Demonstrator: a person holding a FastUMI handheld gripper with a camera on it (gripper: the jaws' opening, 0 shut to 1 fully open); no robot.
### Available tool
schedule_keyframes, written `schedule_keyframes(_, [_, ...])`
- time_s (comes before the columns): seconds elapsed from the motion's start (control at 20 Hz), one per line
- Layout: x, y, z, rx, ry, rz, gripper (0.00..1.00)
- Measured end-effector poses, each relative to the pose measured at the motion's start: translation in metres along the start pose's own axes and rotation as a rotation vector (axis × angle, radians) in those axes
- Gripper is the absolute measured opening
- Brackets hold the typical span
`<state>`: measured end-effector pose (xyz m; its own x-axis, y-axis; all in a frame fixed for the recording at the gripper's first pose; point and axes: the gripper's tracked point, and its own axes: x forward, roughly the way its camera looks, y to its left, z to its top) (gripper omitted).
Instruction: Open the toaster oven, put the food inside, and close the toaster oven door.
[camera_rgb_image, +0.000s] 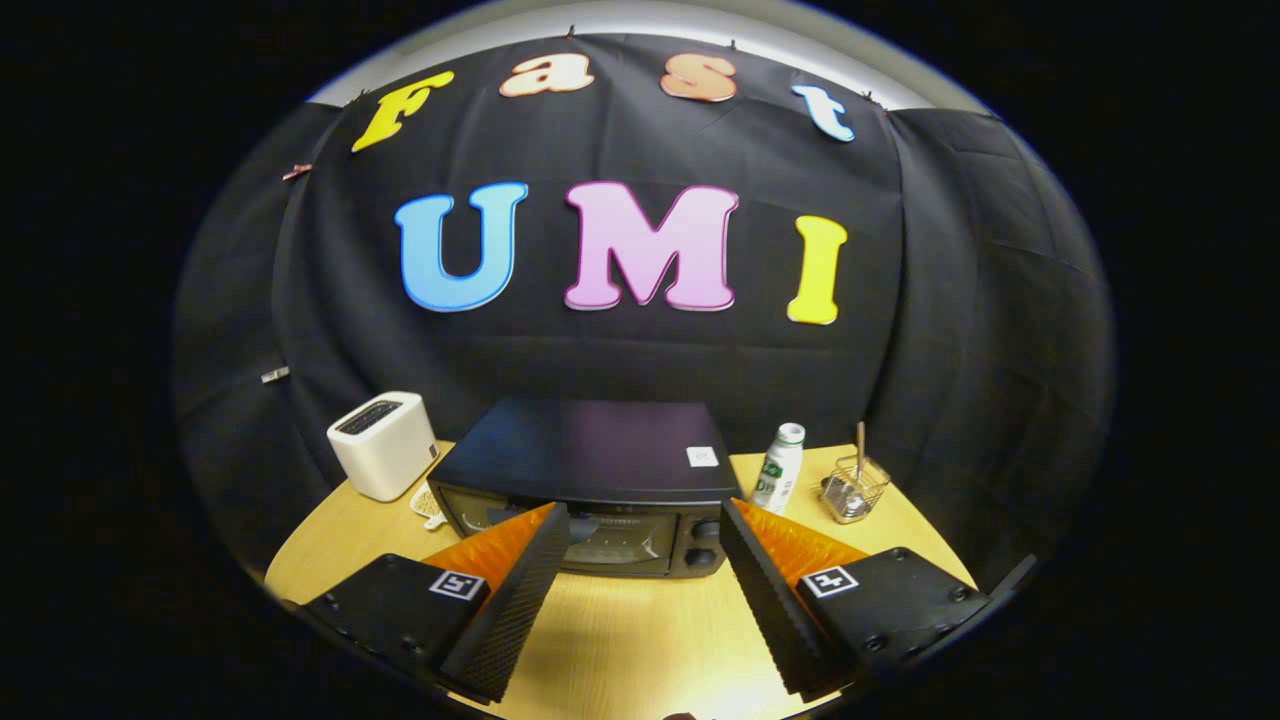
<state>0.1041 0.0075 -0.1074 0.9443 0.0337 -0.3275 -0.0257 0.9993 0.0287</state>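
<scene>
Dim booth, overhead glare, fisheye-bent edges, sharp focus
</scene>
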Motion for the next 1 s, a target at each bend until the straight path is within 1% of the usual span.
schedule_keyframes(0.15, [-0.02,-0.048,0.021,0.006,-0.064,-0.07,0.98])
schedule_keyframes(0.25, [-0.036,-0.075,0.033,0.032,-0.097,-0.11,0.98])
schedule_keyframes(0.35, [-0.055,-0.097,0.042,0.057,-0.128,-0.141,0.98])
schedule_keyframes(0.5, [-0.09,-0.126,0.05,0.056,-0.164,-0.18,0.98])
schedule_keyframes(0.75, [-0.131,-0.139,0.055,0.082,-0.202,-0.193,0.97])
schedule_keyframes(1.0, [-0.142,-0.131,0.054,0.058,-0.2,-0.167,0.98])
